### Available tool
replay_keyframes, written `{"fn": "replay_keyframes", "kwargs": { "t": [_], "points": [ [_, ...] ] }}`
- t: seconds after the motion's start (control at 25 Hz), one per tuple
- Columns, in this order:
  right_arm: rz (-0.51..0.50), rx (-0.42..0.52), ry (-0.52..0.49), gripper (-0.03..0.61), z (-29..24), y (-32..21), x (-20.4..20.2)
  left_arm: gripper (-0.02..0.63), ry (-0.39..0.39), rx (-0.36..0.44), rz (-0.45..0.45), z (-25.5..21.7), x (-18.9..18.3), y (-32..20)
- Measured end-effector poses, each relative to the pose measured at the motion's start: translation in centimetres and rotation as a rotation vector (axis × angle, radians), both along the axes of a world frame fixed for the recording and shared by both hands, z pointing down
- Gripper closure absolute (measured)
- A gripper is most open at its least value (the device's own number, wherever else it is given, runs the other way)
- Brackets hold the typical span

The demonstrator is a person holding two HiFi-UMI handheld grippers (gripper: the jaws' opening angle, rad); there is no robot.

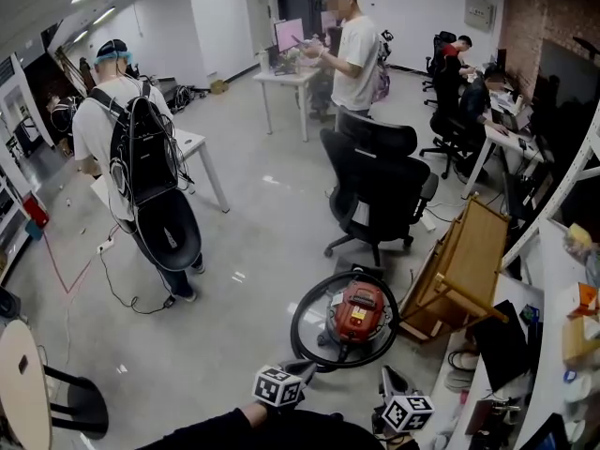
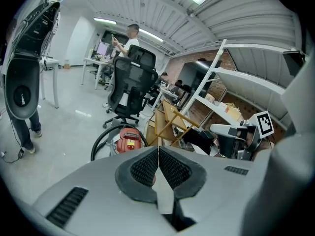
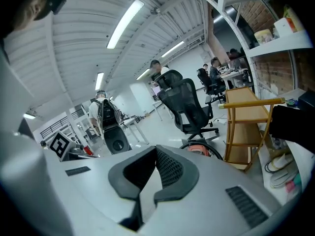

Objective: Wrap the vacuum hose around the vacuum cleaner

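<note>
A red vacuum cleaner (image 1: pixel 361 312) stands on the grey floor, and its black hose (image 1: pixel 307 300) lies in a loop around it. Both grippers hover close to me, short of the vacuum. My left gripper (image 1: pixel 298 371) is shut with nothing between its jaws; its own view shows the vacuum cleaner (image 2: pixel 129 139) and hose (image 2: pixel 98 142) beyond the closed gripper (image 2: pixel 158 154). My right gripper (image 1: pixel 392 382) is shut and empty too; in its view the vacuum cleaner (image 3: pixel 199 150) peeks over the closed gripper (image 3: pixel 156 157).
A black office chair (image 1: pixel 375 190) stands just behind the vacuum. A tipped wooden rack (image 1: pixel 464 270) leans at its right, beside white shelving (image 1: pixel 553 326). A person with a backpack (image 1: pixel 141 176) stands left, another person (image 1: pixel 352 50) farther back. A round table (image 1: pixel 23 392) sits at near left.
</note>
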State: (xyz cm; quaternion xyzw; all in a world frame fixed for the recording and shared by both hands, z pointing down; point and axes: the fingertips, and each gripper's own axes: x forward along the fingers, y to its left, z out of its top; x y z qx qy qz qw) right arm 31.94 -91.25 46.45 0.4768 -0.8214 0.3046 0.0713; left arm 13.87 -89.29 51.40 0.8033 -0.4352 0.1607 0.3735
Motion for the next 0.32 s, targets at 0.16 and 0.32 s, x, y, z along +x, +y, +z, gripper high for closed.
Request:
{"fn": "replay_keyframes", "kwargs": {
  "t": [0.16, 0.32],
  "points": [
    [-0.004, 0.004, 0.001, 0.565, 0.3, 0.5, 1.7, 0.591, 0.001, 0.003, 0.002, 0.2, 1.8, 0.3],
    [-0.010, 0.011, 0.000, 0.565, 0.5, 0.5, 3.0, 0.591, -0.001, 0.010, 0.000, 0.5, 3.2, 0.2]
  ]
}}
